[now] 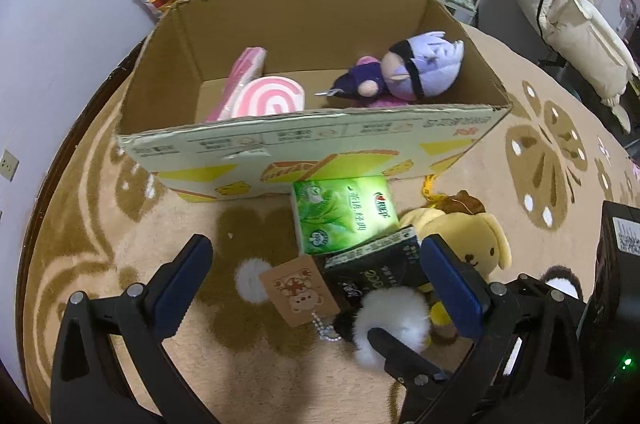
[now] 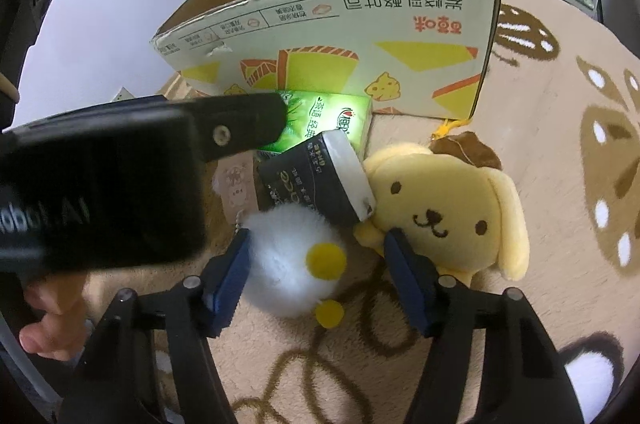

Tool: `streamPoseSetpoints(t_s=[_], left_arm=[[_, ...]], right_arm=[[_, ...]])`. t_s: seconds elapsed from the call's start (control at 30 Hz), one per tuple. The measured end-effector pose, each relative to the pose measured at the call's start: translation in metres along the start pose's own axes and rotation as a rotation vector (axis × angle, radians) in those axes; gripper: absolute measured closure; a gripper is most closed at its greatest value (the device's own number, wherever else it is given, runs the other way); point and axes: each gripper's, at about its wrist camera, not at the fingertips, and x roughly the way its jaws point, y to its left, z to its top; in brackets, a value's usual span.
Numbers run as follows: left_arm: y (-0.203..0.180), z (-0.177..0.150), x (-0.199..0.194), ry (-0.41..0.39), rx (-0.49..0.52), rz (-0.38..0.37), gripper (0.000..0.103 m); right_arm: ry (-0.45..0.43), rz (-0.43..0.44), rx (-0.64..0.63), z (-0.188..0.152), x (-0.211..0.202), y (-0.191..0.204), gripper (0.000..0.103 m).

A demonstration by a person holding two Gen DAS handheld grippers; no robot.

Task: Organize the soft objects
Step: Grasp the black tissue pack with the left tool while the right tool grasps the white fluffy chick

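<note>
The right tool [image 2: 316, 272] straddles the white fluffy plush [image 2: 292, 260] at lower centre, jaws not yet pressing it; the left tool [image 1: 316, 288] gapes released above the black pack [image 1: 372, 264].

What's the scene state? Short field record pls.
container: cardboard box, open top, on rug
in box: pink swirl plush, purple-haired doll
outside: green tissue pack, dark pack, yellow dog plush, white fluffy toy
right gripper: open, straddling white fluffy toy
left gripper: open, nothing held
</note>
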Motion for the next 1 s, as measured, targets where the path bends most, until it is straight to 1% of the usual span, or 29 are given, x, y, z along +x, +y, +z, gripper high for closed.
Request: streamPoseSetpoints(t_s=[0.07,0.23,0.3,0.33,0.37,0.4,0.43,0.47,0.5,0.6,0.73,0.87,0.9,0.93,0.97,1.0], left_arm=[[-0.002,0.0,0.0,-0.001,0.005,-0.007,0.001],[-0.008,0.0,-0.001,-0.02,0.019,-0.027,0.002],[-0.011,0.001,-0.001,-0.031,0.025,-0.045,0.005],[-0.011,0.001,-0.001,-0.034,0.027,-0.05,0.008],[-0.012,0.001,-0.001,-0.035,0.032,-0.052,0.012],[-0.014,0.001,0.0,-0.033,0.041,-0.051,0.013],[-0.015,0.001,0.001,-0.032,0.045,-0.049,0.013],[-0.017,0.0,0.002,-0.031,0.052,-0.047,0.013],[-0.018,0.0,0.004,-0.028,0.059,-0.045,0.013],[-0.022,-0.002,0.009,-0.008,0.072,-0.048,0.014],[-0.027,-0.005,0.017,0.022,0.079,-0.052,0.014],[-0.033,-0.008,0.028,0.055,0.079,-0.056,0.015],[-0.033,-0.009,0.03,0.058,0.079,-0.056,0.017],[-0.035,-0.009,0.033,0.062,0.079,-0.057,0.025],[-0.037,-0.01,0.037,0.08,0.081,-0.063,0.028],[-0.039,-0.011,0.041,0.088,0.081,-0.067,0.028]], right_arm=[[0.006,0.007,0.004,-0.001,0.0,-0.001,0.041],[0.012,0.028,0.033,0.001,0.003,-0.01,0.049],[0.01,0.027,0.033,0.0,0.001,-0.009,0.053],[0.006,0.025,0.033,0.0,0.001,-0.009,0.059],[0.003,0.024,0.032,0.001,0.002,-0.009,0.068],[0.0,0.025,0.032,0.002,0.001,-0.011,0.072],[-0.001,0.032,0.032,0.003,0.001,-0.011,0.079],[0.0,0.037,0.033,0.004,0.001,-0.013,0.084],[0.0,0.038,0.033,0.005,0.001,-0.013,0.086],[-0.002,0.036,0.028,0.006,-0.002,-0.013,0.088],[-0.02,0.035,0.037,0.009,-0.008,-0.018,0.089],[-0.011,0.036,0.052,0.011,-0.007,-0.026,0.089],[-0.007,0.037,0.052,0.011,-0.006,-0.026,0.089],[-0.004,0.038,0.055,0.012,-0.005,-0.027,0.089],[-0.002,0.04,0.055,0.016,-0.008,-0.025,0.089],[0.001,0.041,0.054,0.017,-0.007,-0.025,0.089]])
